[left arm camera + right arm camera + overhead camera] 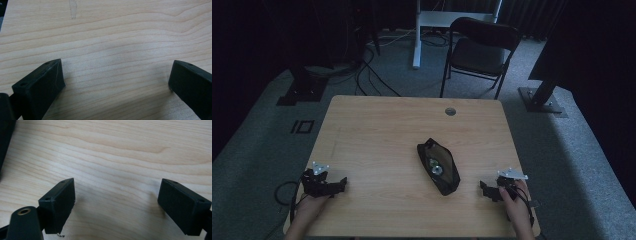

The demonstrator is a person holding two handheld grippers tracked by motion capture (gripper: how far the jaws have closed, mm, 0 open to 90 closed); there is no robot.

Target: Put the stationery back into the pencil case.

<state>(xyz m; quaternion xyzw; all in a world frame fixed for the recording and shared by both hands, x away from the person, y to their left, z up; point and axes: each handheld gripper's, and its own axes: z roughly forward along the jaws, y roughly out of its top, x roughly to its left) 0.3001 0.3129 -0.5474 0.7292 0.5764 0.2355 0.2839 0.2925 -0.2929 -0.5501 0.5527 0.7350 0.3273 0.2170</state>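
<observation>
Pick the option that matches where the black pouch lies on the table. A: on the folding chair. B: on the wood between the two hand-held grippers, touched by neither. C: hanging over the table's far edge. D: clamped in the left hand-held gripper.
B: the black pouch lies unzipped on the table, apart from the left hand-held gripper and the right hand-held gripper, whose jaws stand open over bare wood.

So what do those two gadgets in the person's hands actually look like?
Both are black and blocky. The left gripper and the right gripper each carry a light grey three-cornered plate on top, and a dark cable trails from each. Close up, the jaws are matte black rectangular blocks with small holes in their top faces. The forearms show no sleeves.
</observation>
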